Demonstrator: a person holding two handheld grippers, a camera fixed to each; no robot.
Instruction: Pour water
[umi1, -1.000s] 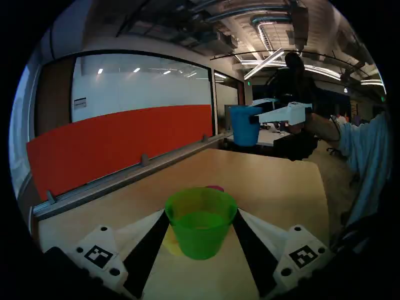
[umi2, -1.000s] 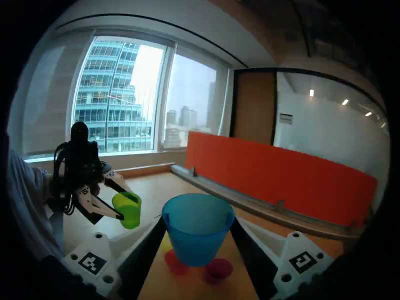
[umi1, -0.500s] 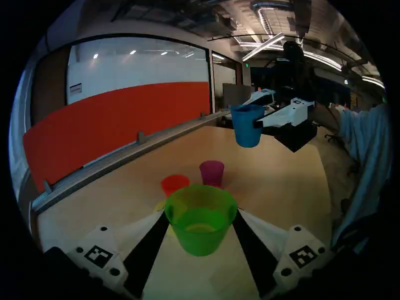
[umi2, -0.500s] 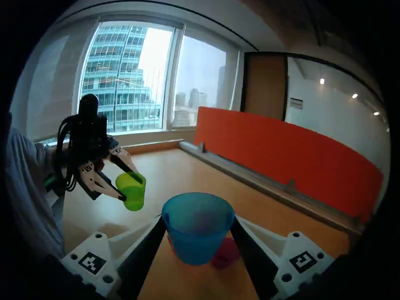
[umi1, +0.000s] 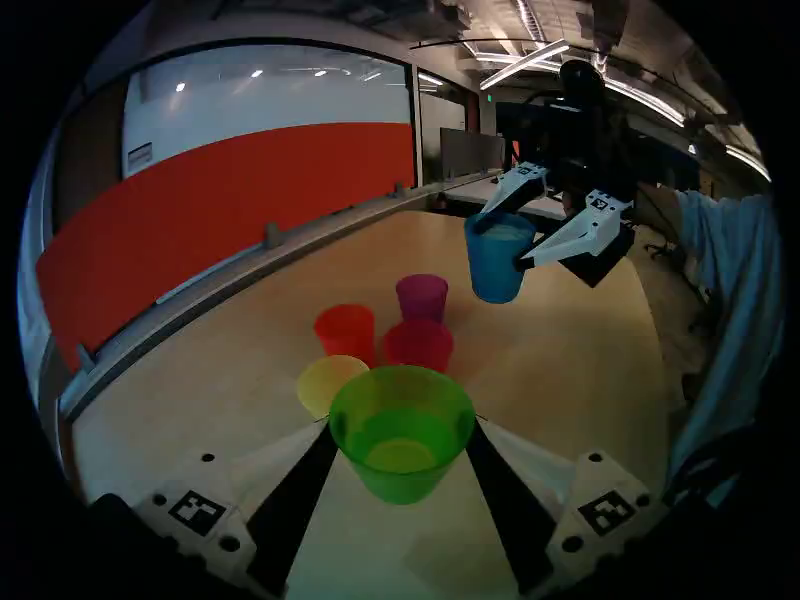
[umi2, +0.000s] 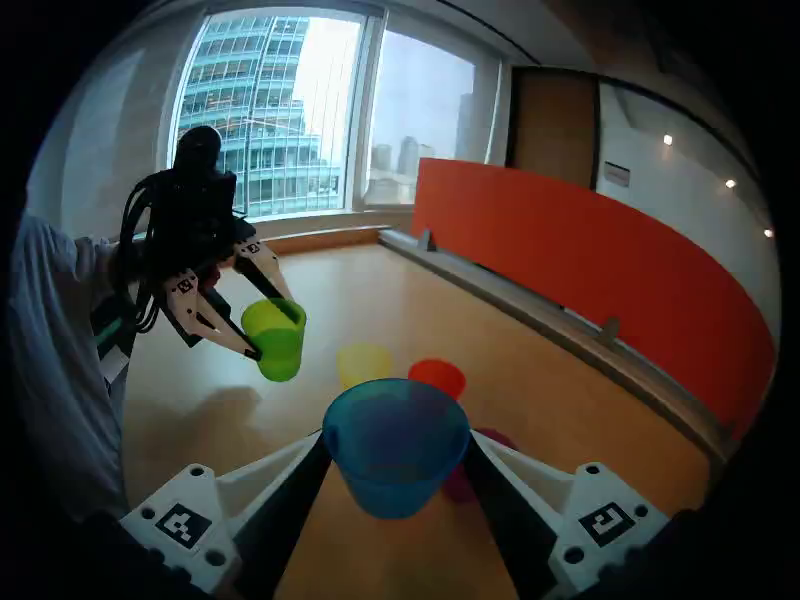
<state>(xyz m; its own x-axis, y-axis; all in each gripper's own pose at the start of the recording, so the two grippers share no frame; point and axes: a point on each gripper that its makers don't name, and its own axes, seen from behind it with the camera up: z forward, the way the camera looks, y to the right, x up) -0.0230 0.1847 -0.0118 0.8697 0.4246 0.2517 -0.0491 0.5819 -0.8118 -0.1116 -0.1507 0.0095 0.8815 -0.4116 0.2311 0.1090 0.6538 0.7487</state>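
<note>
My left gripper (umi1: 400, 425) is shut on a translucent green cup (umi1: 402, 465), held upright above the wooden table (umi1: 560, 350). My right gripper (umi2: 396, 440) is shut on a blue cup (umi2: 395, 470), also upright and in the air. In the left gripper view the right gripper (umi1: 500, 240) carries the blue cup (umi1: 495, 265) at the upper right. In the right gripper view the left gripper (umi2: 268, 325) holds the green cup (umi2: 277, 340) at the left. I cannot tell whether either cup holds water.
Several small cups stand together on the table: orange (umi1: 345, 330), purple (umi1: 422, 297), red (umi1: 419, 345) and yellow (umi1: 325, 383). An orange divider panel (umi1: 220, 200) runs along the table's far edge. A person's sleeve (umi1: 735, 300) is at the right. Windows (umi2: 270, 110) lie beyond the table.
Both views have tipped downward, bringing the cluster of cups on the table into sight. Each gripper still holds its cup, and the two have drawn slightly closer.
</note>
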